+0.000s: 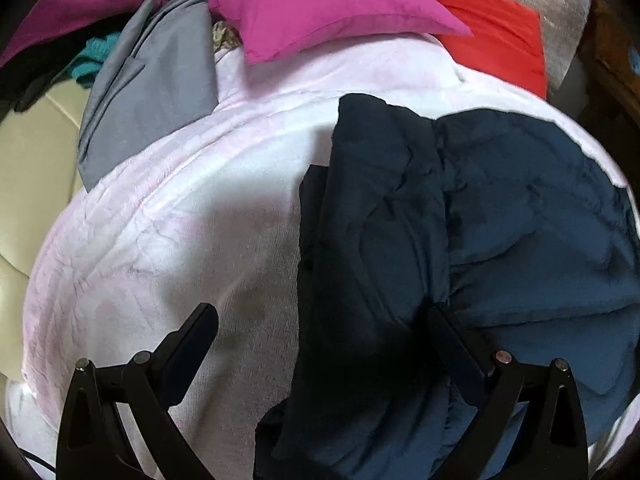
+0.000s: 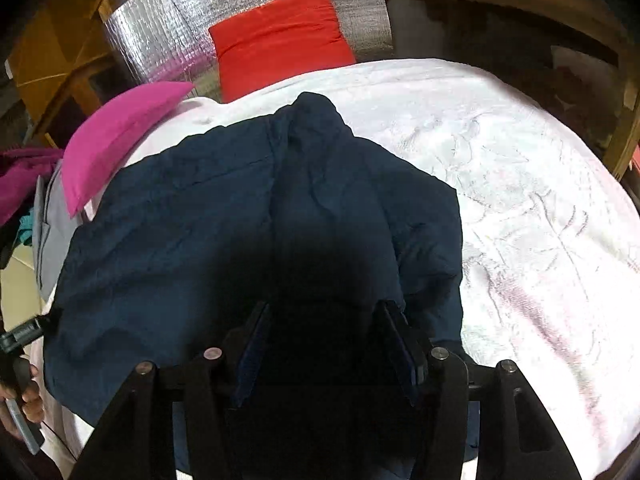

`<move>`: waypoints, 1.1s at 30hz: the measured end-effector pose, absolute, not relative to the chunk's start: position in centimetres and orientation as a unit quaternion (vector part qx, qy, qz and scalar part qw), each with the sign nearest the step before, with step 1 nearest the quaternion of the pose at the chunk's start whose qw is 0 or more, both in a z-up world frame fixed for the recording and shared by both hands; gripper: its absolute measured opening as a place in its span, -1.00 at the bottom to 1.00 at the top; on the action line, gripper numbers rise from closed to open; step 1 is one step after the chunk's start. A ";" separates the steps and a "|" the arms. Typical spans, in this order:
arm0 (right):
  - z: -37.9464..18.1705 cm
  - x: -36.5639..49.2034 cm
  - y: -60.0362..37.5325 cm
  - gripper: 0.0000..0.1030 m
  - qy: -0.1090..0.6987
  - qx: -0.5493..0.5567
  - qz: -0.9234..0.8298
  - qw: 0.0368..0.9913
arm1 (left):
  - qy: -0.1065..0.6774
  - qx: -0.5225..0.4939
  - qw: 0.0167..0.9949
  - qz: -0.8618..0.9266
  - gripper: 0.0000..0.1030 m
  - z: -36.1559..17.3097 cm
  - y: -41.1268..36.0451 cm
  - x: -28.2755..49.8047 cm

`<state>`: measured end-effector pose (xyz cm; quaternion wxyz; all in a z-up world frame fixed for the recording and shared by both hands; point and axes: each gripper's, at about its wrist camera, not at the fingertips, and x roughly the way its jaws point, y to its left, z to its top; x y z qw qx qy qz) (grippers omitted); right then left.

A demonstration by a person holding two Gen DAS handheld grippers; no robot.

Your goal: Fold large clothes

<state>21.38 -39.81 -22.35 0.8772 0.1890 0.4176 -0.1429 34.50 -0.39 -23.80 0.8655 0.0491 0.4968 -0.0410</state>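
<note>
A dark navy padded jacket [image 1: 500, 216] lies on a white fleece blanket [image 1: 180, 240] that covers the bed. In the left wrist view my left gripper [image 1: 322, 312] stands open over the jacket's left edge. One finger is above the blanket and the other above the navy cloth, and the pads press on nothing. In the right wrist view the jacket [image 2: 180, 220] fills the middle. A thick dark fold of it runs from the collar down between the fingers of my right gripper [image 2: 325, 308], which is shut on that fold. Shadow hides the cloth between the pads.
A pink pillow [image 1: 320, 12] and a red cushion [image 1: 496, 28] lie at the head of the bed against silver foil padding [image 2: 192, 12]. Grey cloth [image 1: 152, 92] and other clothes pile up at the left. A wooden chair [image 2: 624, 112] stands to the right. A hand [image 2: 30, 396] shows at the jacket's left edge.
</note>
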 end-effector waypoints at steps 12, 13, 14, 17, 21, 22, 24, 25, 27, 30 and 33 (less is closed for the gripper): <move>-23.6 20.0 -41.4 0.18 0.407 0.244 -0.106 0.874 | 0.540 -0.047 0.838 -0.057 1.00 -26.6 2.0 34.8; -23.6 19.8 -41.3 0.18 0.405 0.242 -0.106 0.875 | 0.539 -0.051 0.839 -0.056 1.00 -26.7 2.1 34.7; -23.6 19.7 -41.2 0.18 0.404 0.240 -0.106 0.876 | 0.537 -0.052 0.841 -0.054 1.00 -26.6 2.2 34.5; -23.6 19.6 -41.3 0.19 0.398 0.243 -0.104 0.878 | 0.537 -0.048 0.841 -0.043 1.00 -25.9 2.2 33.7; -22.7 19.2 -41.3 0.18 0.400 0.256 -0.110 0.873 | 0.494 -0.003 0.869 -0.032 1.00 -23.4 1.8 30.1; -22.3 19.2 -41.3 0.18 0.401 0.254 -0.110 0.873 | 0.473 0.019 0.880 -0.029 1.00 -22.6 1.5 29.0; -21.1 18.7 -40.9 0.15 0.400 0.243 -0.109 0.877 | 0.438 0.057 0.897 -0.024 1.00 -21.5 1.2 27.0; -20.3 18.1 -40.5 0.14 0.394 0.235 -0.105 0.882 | 0.428 0.068 0.901 -0.021 1.00 -21.2 1.2 26.2; -18.8 16.9 -39.8 0.13 0.378 0.221 -0.097 0.894 | 0.413 0.084 0.907 -0.019 1.00 -20.8 1.3 24.5; -17.7 15.3 -38.9 0.13 0.367 0.208 -0.090 0.902 | 0.409 0.084 0.908 -0.033 1.00 -20.9 2.0 22.3; -18.3 14.6 -38.4 0.13 0.382 0.202 -0.091 0.897 | 0.435 0.080 0.896 -0.049 1.00 -22.1 1.5 22.6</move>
